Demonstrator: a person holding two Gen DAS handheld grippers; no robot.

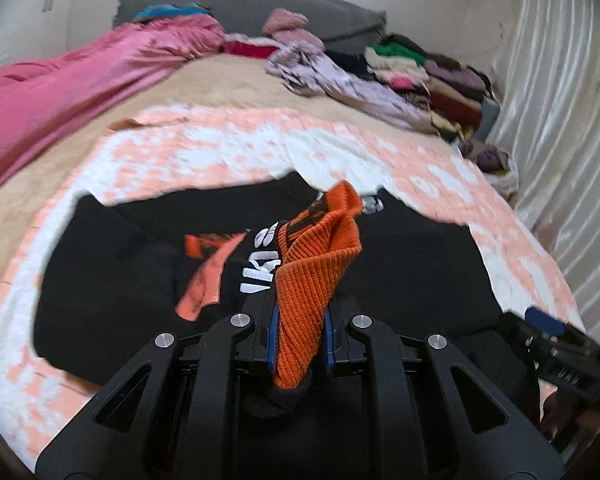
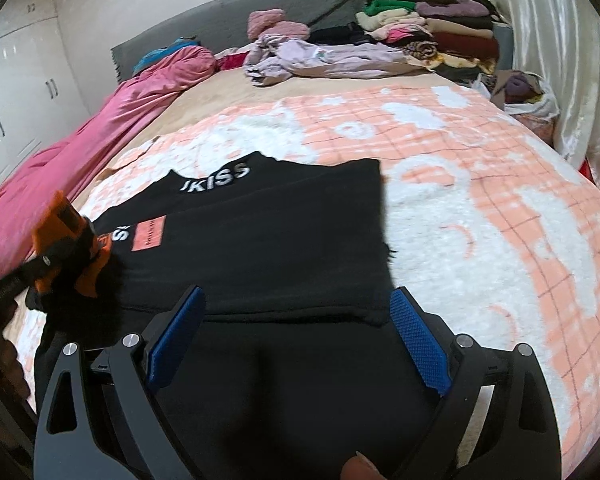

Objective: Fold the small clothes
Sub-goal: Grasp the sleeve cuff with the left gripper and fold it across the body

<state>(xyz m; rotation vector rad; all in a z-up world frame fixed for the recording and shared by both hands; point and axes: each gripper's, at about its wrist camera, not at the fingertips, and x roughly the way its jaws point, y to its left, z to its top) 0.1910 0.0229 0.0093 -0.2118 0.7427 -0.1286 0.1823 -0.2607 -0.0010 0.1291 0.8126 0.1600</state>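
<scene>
A black sweatshirt (image 1: 412,272) with white lettering and an orange patch lies spread on the peach-and-white blanket (image 1: 228,148). My left gripper (image 1: 300,320) is shut on the sweatshirt's orange ribbed cuff (image 1: 320,264), which sticks up between the blue pads above the body of the garment. In the right wrist view the same sweatshirt (image 2: 280,240) lies under my right gripper (image 2: 296,340), which stands wide open just over its near hem with nothing pinched. There the left gripper (image 2: 72,248) shows blurred at the left edge with the orange cuff (image 2: 60,220) in it.
A pink duvet (image 1: 60,92) runs along the bed's left side. At the back right a lilac garment (image 2: 320,58) lies beside stacked folded clothes (image 2: 440,28) and a plastic bag (image 2: 528,92). A curtain (image 1: 560,100) hangs on the right, with white wardrobes (image 2: 16,92) on the left.
</scene>
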